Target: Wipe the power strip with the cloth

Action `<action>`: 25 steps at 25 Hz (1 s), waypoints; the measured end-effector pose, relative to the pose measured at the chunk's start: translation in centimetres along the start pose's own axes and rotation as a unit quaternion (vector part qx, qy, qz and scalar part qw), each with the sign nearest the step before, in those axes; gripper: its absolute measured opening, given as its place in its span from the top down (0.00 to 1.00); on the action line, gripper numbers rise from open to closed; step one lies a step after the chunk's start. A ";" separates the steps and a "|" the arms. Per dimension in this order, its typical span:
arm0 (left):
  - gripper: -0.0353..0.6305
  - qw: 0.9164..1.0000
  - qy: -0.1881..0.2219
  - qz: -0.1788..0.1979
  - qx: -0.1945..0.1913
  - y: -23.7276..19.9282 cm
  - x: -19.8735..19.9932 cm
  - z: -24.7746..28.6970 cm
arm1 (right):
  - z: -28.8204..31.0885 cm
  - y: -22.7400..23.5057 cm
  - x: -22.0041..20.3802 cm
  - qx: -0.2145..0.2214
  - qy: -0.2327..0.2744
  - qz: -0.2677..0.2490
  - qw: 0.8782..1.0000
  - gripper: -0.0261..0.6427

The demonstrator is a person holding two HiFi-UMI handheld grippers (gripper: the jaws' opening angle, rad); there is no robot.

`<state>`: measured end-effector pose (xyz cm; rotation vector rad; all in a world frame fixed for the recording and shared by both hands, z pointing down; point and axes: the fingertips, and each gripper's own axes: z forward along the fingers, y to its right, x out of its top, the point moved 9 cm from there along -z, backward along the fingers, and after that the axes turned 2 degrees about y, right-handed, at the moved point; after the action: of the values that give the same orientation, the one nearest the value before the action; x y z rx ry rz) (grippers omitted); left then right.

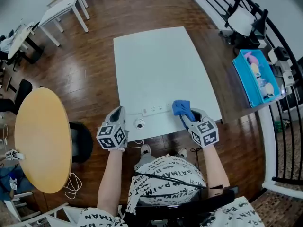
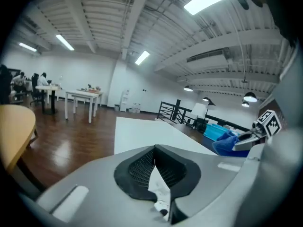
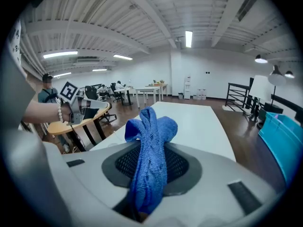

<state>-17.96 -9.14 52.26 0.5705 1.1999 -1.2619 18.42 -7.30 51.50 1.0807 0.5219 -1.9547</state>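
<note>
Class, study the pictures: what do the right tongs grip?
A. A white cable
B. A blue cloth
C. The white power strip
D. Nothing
B: in the right gripper view, the right tongs are clamped on the blue cloth, which bunches up out of them.

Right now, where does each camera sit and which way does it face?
Head view: on the person's head, facing steeply down at table, strip, left tool, right tool; forearms and shirt show.
Left gripper view: on the left tool, looking along its shut jaws over the table; its own body fills the foreground.
Right gripper view: on the right tool, looking along jaws clamped on the cloth, over the table; left wrist shows.
Shared: each gripper view catches the other tool; all show the table.
</note>
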 end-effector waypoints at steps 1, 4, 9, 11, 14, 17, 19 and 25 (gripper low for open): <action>0.95 1.000 -0.004 -0.018 -0.005 0.8 -0.7 -0.3 | 0.0 -0.2 0.1 0.004 0.008 0.010 1.000 0.78; 0.95 0.998 -0.012 -0.052 -0.016 3.2 -2.3 -0.9 | 0.2 -0.8 0.5 0.015 0.023 0.030 0.999 0.78; 0.95 0.998 -0.010 -0.065 -0.024 6.3 -3.6 -1.6 | 0.3 -1.7 0.7 0.041 0.029 0.056 0.997 0.78; 0.95 0.997 -0.010 -0.067 -0.028 7.2 -3.9 -1.6 | 0.2 -2.0 0.5 0.043 0.029 0.059 0.997 0.78; 0.95 0.998 -0.011 -0.061 -0.029 8.4 -3.9 -1.6 | -0.2 -2.3 0.2 0.047 0.027 0.063 0.997 0.78; 0.95 0.999 -0.017 -0.041 -0.026 9.2 -3.9 -1.4 | -0.8 -2.1 -0.1 0.041 0.029 0.063 0.997 0.78; 0.95 0.999 -0.025 -0.037 -0.028 9.4 -4.2 -1.1 | -1.1 -1.9 -0.5 0.030 0.028 0.062 0.997 0.78; 0.95 0.998 -0.037 -0.032 -0.031 9.4 -4.6 -0.8 | -1.4 -2.2 -1.0 0.009 0.018 0.049 0.999 0.78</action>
<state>-8.96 -3.92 53.64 0.4394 1.1997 -1.2835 17.59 -4.64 51.56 1.1339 0.4630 -1.8599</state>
